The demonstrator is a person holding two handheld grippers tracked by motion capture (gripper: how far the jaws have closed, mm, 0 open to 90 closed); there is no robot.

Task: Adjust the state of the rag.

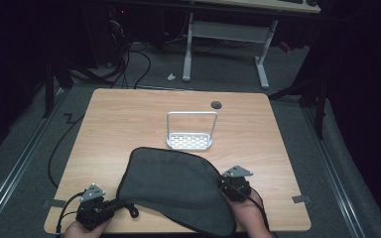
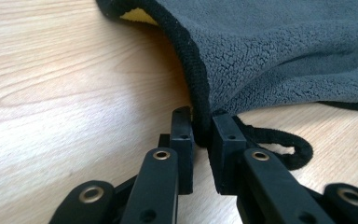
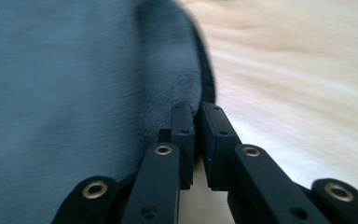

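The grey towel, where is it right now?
In the high view the grey towel lies at the table's near edge, just before the white rack, pinched between the left gripper and right gripper.

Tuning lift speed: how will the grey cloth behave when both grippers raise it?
Probably floppy: the grey cloth lies flat and curves limply between the left gripper and right gripper, so its middle should sag. The fleecy pile and thick hem likely resist slipping. It looks light, and may sway.
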